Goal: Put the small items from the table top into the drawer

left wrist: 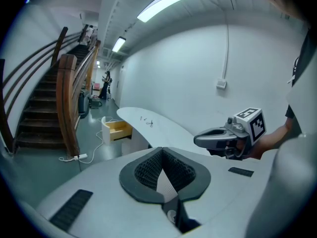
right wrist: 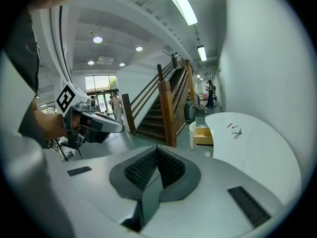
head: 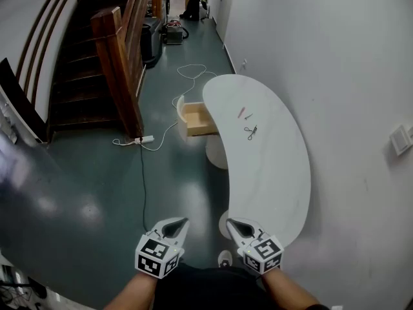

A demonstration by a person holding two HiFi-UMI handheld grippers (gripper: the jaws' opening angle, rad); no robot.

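Observation:
A white kidney-shaped table stands against the wall on the right. On its far half lie a small pink item, a thin metal piece and a dark wire clip. A wooden drawer stands pulled open at the table's far left side. Both grippers are held low and near me, well short of the items. My left gripper and right gripper are shut with nothing in them. The small items and the drawer show far ahead in the right gripper view.
A wooden staircase with a thick newel post rises on the left. A power strip and white cables lie on the dark green floor near the drawer. A wall socket is on the right wall. Equipment and a person stand far down the corridor.

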